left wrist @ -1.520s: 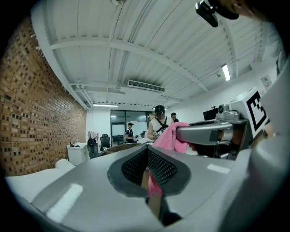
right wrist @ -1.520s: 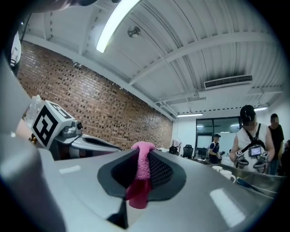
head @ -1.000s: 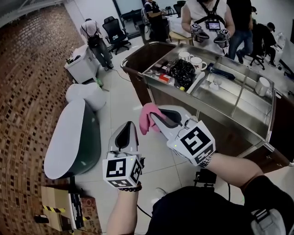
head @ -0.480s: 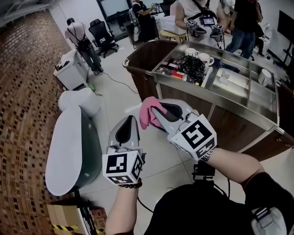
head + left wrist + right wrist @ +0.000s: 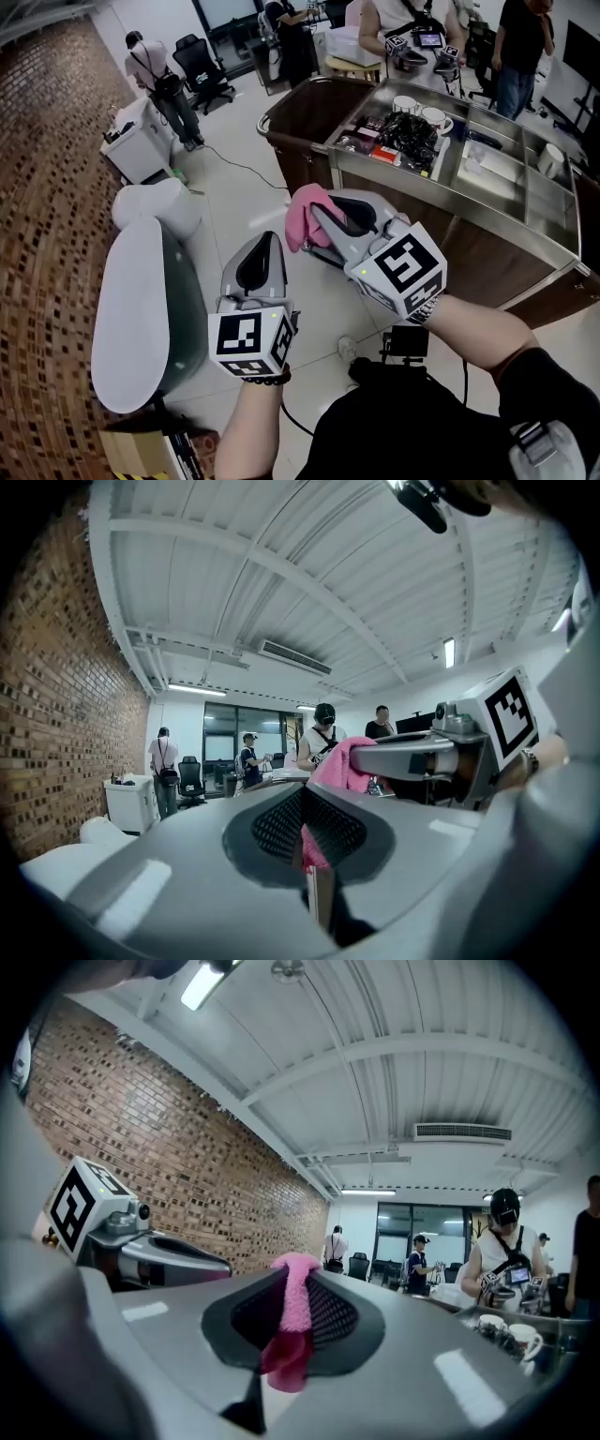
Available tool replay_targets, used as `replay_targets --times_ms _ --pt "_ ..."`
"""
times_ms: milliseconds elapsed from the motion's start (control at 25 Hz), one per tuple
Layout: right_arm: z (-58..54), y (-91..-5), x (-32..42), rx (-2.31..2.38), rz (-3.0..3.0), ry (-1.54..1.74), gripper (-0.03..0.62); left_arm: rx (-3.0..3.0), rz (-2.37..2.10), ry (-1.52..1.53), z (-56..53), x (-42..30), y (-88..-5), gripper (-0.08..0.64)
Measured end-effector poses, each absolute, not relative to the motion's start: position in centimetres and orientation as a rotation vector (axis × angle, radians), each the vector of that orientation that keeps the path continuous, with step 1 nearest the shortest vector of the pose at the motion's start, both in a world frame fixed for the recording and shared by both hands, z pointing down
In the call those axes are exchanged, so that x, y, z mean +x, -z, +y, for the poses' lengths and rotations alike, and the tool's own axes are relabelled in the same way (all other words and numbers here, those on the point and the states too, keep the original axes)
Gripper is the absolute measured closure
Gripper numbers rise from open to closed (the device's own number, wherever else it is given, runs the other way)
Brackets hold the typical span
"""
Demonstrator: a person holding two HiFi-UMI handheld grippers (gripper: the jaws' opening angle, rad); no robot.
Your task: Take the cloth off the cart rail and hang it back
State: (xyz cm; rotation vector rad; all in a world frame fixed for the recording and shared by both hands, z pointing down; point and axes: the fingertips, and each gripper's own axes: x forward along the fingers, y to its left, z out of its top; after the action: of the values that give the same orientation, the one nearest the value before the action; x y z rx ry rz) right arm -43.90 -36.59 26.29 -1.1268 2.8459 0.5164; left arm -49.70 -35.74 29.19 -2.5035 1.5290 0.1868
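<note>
A wood-sided cart (image 5: 450, 208) with a compartmented stainless-steel top stands on the pale tiled floor (image 5: 244, 202). In its compartments sit two white mugs (image 5: 407, 103), a crinkled black bundle (image 5: 410, 133) and a white cup (image 5: 551, 159). A rounded white-and-green pod (image 5: 141, 309) rests on the floor, well apart from the cart.

Right gripper (image 5: 315, 215), closed on the pink cloth (image 5: 300, 212): now raised and carried a little nearer the cart (image 5: 469, 253) than a second ago, so that the cloth sits closer below the cart's rounded rail (image 5: 267, 118). Person in dark clothes (image 5: 525, 42) behind the cart: now stepped off toward its right end, apart from the person in the white top (image 5: 398, 17), where a second ago the two stand side by side.
</note>
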Motion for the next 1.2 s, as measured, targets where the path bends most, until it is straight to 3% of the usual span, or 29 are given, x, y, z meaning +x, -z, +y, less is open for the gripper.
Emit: replay_targets --times_ms 1200 --pt "-65.0 -24.0 -47.4 -1.476 2.695 -0.427 0.563 -2.69 1.243 -0.165 -65.0 -53.8 -27.8 0.557"
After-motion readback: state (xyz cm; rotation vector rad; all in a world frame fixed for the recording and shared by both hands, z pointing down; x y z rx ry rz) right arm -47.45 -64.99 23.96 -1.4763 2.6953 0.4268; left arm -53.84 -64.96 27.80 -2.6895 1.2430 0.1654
